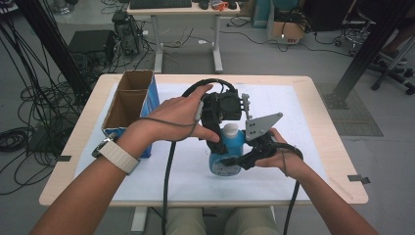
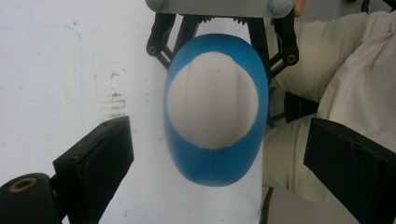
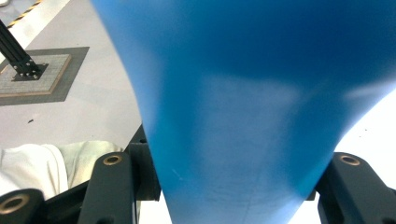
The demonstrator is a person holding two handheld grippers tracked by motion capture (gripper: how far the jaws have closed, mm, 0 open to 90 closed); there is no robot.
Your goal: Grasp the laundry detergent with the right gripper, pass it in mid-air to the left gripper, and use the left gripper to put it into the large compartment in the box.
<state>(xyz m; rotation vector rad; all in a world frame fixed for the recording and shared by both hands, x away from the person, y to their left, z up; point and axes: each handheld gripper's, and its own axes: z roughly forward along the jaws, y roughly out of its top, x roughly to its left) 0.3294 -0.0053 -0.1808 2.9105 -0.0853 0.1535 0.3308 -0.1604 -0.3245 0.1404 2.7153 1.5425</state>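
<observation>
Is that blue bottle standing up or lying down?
Upright. The bottle stands on the table, white cap on top, the right gripper clamping its body.

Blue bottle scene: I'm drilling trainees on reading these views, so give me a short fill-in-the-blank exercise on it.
1. The blue bottle has a ____ cap.
2. The right gripper is shut on the ____.
3. The left gripper hangs above the cap with its jaws ____.
4. The cardboard box stands at the table's ____ side in the high view.

Missing words: white; bottle; open; left
</observation>
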